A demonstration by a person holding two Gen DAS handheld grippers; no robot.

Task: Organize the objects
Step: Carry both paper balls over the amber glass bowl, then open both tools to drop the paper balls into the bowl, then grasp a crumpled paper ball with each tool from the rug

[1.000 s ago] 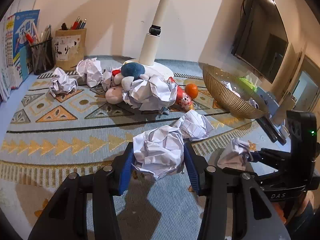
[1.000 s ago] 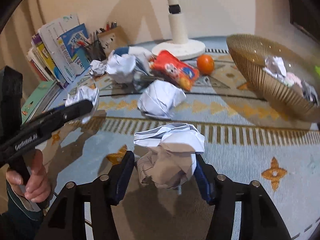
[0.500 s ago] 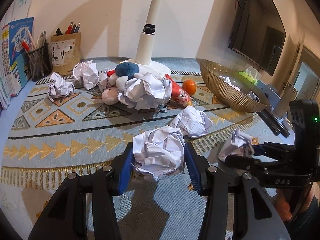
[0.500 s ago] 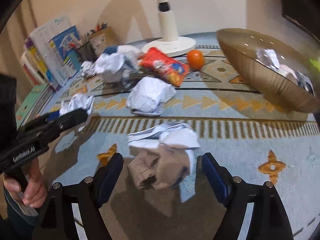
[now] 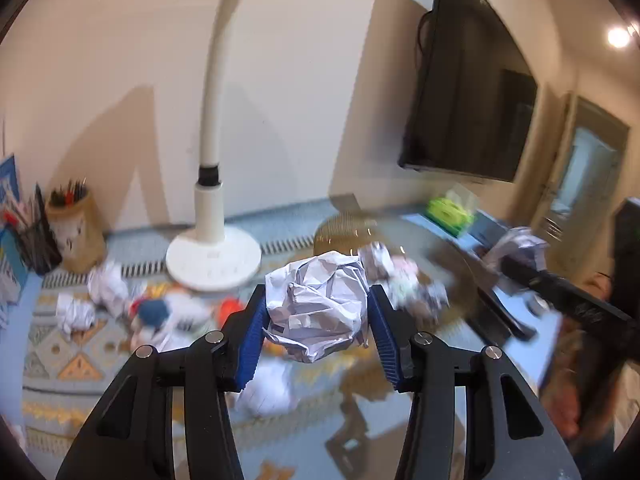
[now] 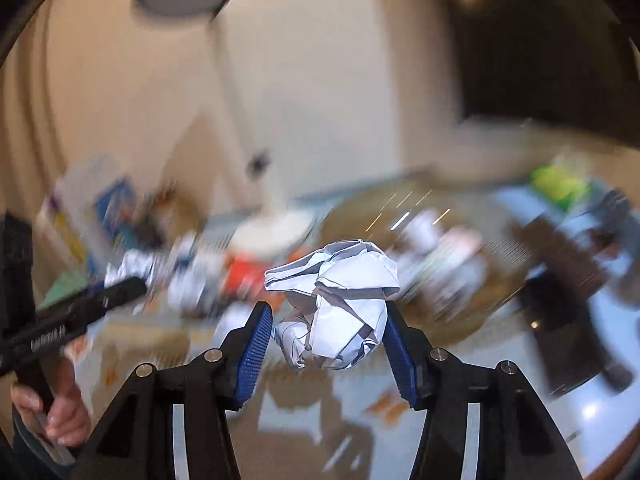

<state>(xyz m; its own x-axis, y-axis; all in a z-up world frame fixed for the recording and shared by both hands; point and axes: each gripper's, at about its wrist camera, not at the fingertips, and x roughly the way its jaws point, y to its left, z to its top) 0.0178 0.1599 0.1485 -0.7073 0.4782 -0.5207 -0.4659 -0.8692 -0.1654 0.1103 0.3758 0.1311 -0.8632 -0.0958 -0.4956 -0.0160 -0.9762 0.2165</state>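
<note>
Crumpled paper ball (image 5: 318,306), white, clamped betw. blue ribbed pads of left gripper (image 5: 318,336); lifted clear of patterned rug (image 5: 52,356), sits in front of gold wire bowl (image 5: 344,228) in left wrist view. Bowl holds other paper wads, blurred.

Second crumpled paper wad (image 6: 340,304), white w/ grey underside, betw. pads of right gripper (image 6: 326,342); jaws closing, right pad on paper, left pad at its edge. Held up off rug, background heavily smeared.

White lamp base (image 5: 214,258) w/ curved stem on rug, behind left gripper, left of bowl. Loose paper balls (image 5: 108,288) and blue-and-white plush toy (image 5: 154,310) scattered left of base, details blurred. Brown pen holder (image 5: 76,232) w/ pens at far left by wall. Black wall-mounted TV (image 5: 468,108) upper right. Green tissue box (image 5: 450,210) beyond bowl. Person's hand (image 6: 60,412) gripping left gripper handle, lower left of right wrist view.
</note>
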